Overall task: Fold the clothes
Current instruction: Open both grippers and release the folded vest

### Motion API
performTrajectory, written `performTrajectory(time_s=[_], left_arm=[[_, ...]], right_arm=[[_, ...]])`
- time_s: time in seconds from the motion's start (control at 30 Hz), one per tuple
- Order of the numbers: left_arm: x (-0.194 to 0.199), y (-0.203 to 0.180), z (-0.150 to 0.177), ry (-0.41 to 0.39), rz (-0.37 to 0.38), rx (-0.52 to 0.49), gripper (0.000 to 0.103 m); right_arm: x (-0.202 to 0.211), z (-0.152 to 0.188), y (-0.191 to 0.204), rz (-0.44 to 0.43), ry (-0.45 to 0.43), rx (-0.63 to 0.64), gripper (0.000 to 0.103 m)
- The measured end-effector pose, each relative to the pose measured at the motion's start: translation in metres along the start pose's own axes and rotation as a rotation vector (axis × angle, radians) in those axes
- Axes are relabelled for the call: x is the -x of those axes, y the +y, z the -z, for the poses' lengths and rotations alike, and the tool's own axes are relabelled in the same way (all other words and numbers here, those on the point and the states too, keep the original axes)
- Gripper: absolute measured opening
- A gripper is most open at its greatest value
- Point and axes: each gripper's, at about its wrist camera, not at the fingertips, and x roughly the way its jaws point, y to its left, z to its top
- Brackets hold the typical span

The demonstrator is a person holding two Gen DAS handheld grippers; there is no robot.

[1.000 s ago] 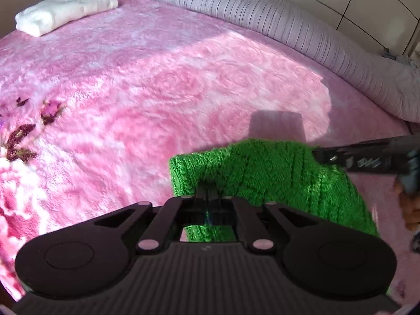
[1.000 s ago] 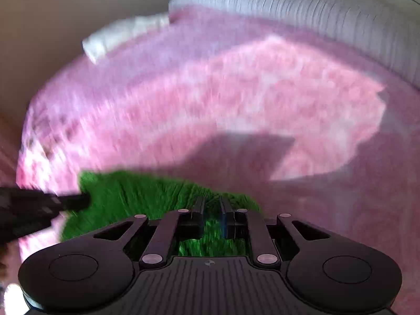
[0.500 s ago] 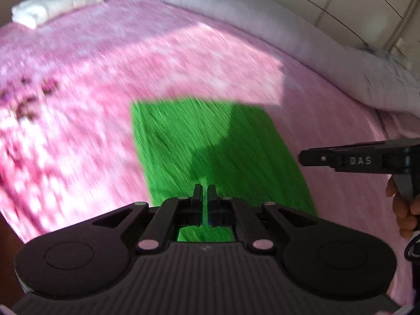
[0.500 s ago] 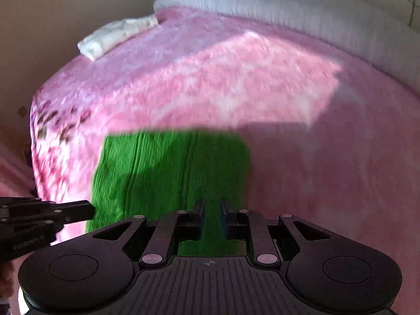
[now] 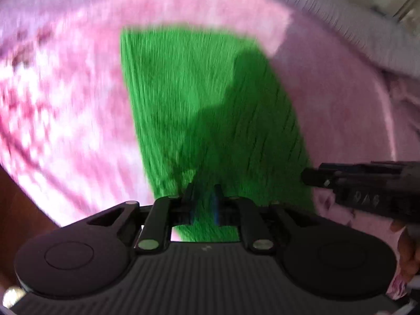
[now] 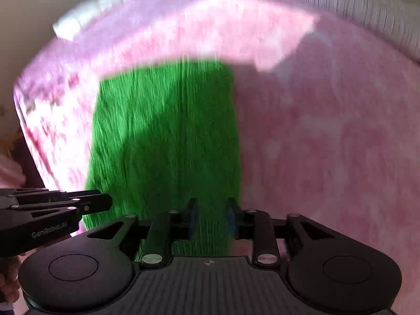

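Green knit garment (image 5: pixel 199 99) lay flat on the pink blanket (image 5: pixel 65 99), a long rectangle running away from both cameras; frames blurred. Left gripper (image 5: pixel 204 199) hung over its near edge, jaws just opening, a narrow gap, green showing between them, no pinch seen. Right gripper (image 6: pixel 210 215) over the same near edge, jaws just spreading, standing clearly apart, cloth beneath and between, pads not pressing it; white folded cloth (image 6: pixel 86 13) lay well apart at the far corner.

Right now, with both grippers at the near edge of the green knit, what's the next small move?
Probably lift both clear. The left gripper and right gripper have just been opening, and the green knit lies flat on the pink blanket, with the near edge between the jaws, apparently released.
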Motion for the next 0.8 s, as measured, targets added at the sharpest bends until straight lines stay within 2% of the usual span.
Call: performTrajectory(time_s=[0.07, 0.13, 0.2, 0.3, 0.47, 0.8], left_arm=[[0.010, -0.004, -0.001, 0.027, -0.021, 0.023, 0.010], [0.030, -0.008, -0.004, 0.032, -0.049, 0.056, 0.021], [0.052, -0.013, -0.004, 0.036, -0.097, 0.073, 0.026], [0.083, -0.021, 0.001, 0.033, -0.153, 0.116, 0.026], [0.134, -0.047, 0.018, -0.010, -0.219, 0.198, 0.029], [0.206, -0.121, 0.060, -0.098, -0.296, 0.227, 0.032]], right_arm=[[-0.022, 0.007, 0.003, 0.039, 0.123, -0.016, 0.046], [-0.004, -0.001, 0.009, 0.033, 0.100, -0.018, 0.047], [0.015, -0.010, 0.014, 0.028, 0.078, -0.020, 0.048], [0.044, -0.014, 0.025, 0.057, 0.064, -0.001, 0.053], [0.089, -0.003, 0.031, -0.020, 0.078, 0.044, 0.056], [0.172, 0.031, 0.008, -0.056, 0.035, 0.146, 0.058]])
